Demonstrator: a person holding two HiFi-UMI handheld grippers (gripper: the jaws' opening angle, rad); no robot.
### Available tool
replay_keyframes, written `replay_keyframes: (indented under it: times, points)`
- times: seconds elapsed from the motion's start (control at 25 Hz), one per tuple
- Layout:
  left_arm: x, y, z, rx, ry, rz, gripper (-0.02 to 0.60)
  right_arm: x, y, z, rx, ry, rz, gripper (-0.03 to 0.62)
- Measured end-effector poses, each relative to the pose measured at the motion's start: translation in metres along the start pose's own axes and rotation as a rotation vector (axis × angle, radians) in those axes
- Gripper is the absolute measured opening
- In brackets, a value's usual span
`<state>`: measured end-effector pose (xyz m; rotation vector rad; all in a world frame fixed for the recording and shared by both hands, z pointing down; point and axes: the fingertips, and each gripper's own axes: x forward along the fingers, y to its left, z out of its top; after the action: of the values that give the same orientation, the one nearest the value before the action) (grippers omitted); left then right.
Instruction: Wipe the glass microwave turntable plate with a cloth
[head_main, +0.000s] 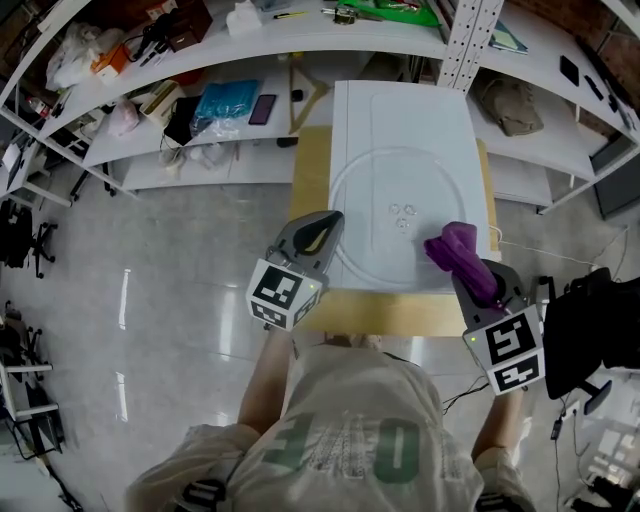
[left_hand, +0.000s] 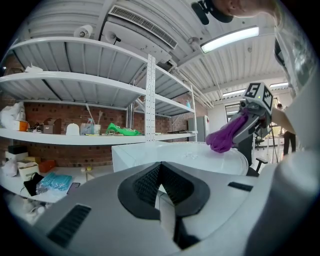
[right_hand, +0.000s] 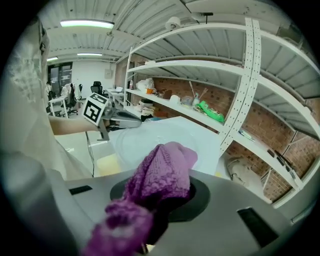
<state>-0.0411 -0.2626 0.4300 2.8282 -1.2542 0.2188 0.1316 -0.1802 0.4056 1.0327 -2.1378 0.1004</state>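
Note:
The round glass plate (head_main: 375, 190) lies flat on a white slab (head_main: 400, 110); in the left gripper view the glass plate (left_hand: 200, 152) shows as a low disc. My left gripper (head_main: 328, 225) is at the plate's left rim, and its jaws (left_hand: 160, 175) look shut on that rim. My right gripper (head_main: 462, 262) is shut on a purple knitted cloth (head_main: 455, 250), and the cloth (right_hand: 167, 172) bulges out of its jaws. The cloth (left_hand: 227, 136) hangs at the plate's near right part. Whether it touches the glass I cannot tell.
The white slab rests on a yellowish table (head_main: 395, 312). White shelves (head_main: 230, 50) with boxes, a blue bag (head_main: 225, 103) and tools run along the far side. A white perforated post (head_main: 460, 40) rises behind the slab. A black chair (head_main: 590, 325) stands at my right.

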Motion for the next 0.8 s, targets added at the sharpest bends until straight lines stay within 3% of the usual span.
replay_keyframes:
  times: [0.48,0.64,0.8]
  points:
    - [0.0,-0.002,0.001,-0.02,-0.017,0.0,0.002,0.023,0.081,0.039,-0.168,-0.039,0.258,0.058]
    - [-0.001,-0.003,0.002,-0.033,-0.037,0.0,0.002,0.048,0.093,0.062,-0.25,-0.057,0.303,0.058]
    - [0.0,-0.005,0.001,-0.036,-0.042,-0.004,0.002,0.076,0.084,0.082,-0.304,-0.061,0.289,0.058]
